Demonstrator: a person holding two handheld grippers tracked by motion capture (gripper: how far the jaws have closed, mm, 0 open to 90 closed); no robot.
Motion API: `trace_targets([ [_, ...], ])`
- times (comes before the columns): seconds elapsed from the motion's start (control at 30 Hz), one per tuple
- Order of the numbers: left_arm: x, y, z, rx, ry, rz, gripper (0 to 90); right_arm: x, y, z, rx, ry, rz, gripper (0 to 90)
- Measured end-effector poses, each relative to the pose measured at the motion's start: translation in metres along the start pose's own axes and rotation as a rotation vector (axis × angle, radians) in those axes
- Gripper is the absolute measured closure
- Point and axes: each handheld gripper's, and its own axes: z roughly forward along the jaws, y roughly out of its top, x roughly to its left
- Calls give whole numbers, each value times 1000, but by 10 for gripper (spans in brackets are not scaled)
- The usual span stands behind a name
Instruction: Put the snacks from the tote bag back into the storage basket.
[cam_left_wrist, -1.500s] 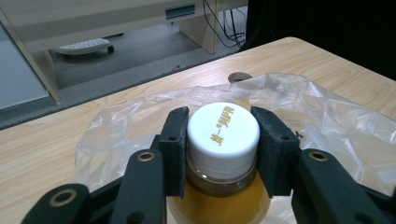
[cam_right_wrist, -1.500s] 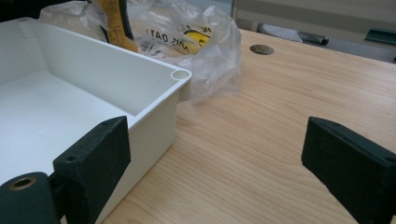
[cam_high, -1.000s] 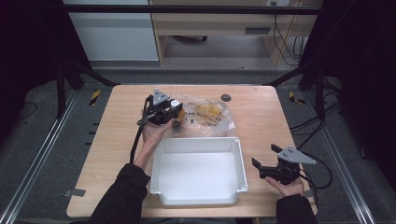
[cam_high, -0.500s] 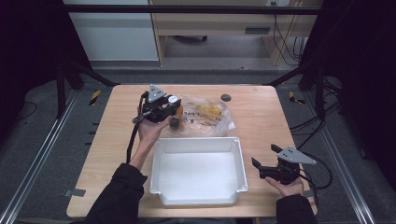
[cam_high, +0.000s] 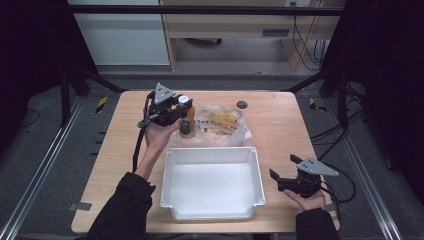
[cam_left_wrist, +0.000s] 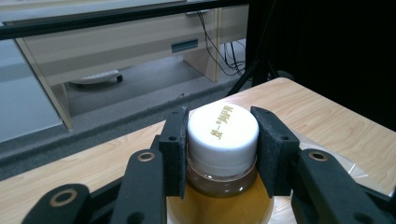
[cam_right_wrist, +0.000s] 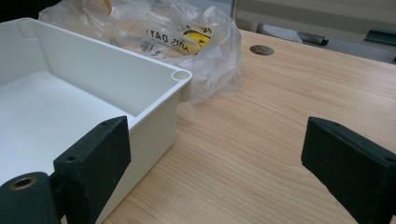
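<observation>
My left gripper (cam_high: 181, 111) is shut on a small bottle (cam_high: 185, 120) of amber liquid with a white cap (cam_left_wrist: 222, 133), held at the left edge of a clear plastic bag (cam_high: 220, 122). In the left gripper view the two black pads (cam_left_wrist: 175, 149) clamp the cap from both sides. A white rectangular tray (cam_high: 210, 150) lies empty on the wooden table, in front of the bag. My right gripper (cam_high: 279, 178) rests open on the table to the right of the tray, nothing between its jaws. In the right gripper view the tray's corner (cam_right_wrist: 180, 77) lies beyond its left jaw.
The bag (cam_right_wrist: 177, 32) holds yellow-printed contents. A small round dark disc (cam_high: 242, 104) is set into the tabletop behind the bag. A cable trails from each gripper. Bare wood (cam_right_wrist: 261, 135) stretches to the right of the tray.
My left gripper has lifted the bottle slightly and carried it a little to the right, over the bag's edge. The right gripper has stayed still.
</observation>
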Motion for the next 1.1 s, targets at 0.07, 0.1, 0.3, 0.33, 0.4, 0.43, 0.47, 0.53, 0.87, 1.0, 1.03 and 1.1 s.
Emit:
trace_targets([
  [0.07, 1, 3, -2, -4, 2, 1, 589, 0, 0, 0, 0, 0, -1, 85],
  [0.1, 1, 5, -3, -7, 2, 0, 589, 0, 0, 0, 0, 1, 0, 85],
  [0.3, 0, 13, -9, -17, 1, 1, 589, 0, 0, 0, -1, 0, -1, 85],
  [0.33, 0, 14, -10, -18, -1, 0, 589, 0, 0, 0, -2, 1, -1, 85],
  [0.4, 0, 16, -13, -22, -1, 2, 589, 0, 0, 0, -1, 1, 0, 85],
  [0.43, 0, 17, -14, -23, -1, 4, 589, 0, 0, 0, -1, 0, -1, 85],
  [0.47, 0, 18, -16, -22, -1, 5, 589, 0, 0, 0, 0, 1, -1, 85],
  [0.53, 0, 20, -18, -24, -2, 7, 589, 0, 0, 0, -2, 2, 0, 86],
  [0.87, -2, 32, -33, -46, -3, 10, 590, 0, 0, 0, 0, 1, -1, 86],
  [1.0, -6, 33, -38, -52, -12, 13, 590, 0, 0, 0, -1, 1, 1, 86],
  [1.03, -6, 33, -39, -49, -16, 14, 590, 0, 0, 0, -1, 0, 1, 86],
  [1.1, -8, 34, -40, -46, -21, 20, 589, 0, 0, 0, -2, 1, 3, 86],
])
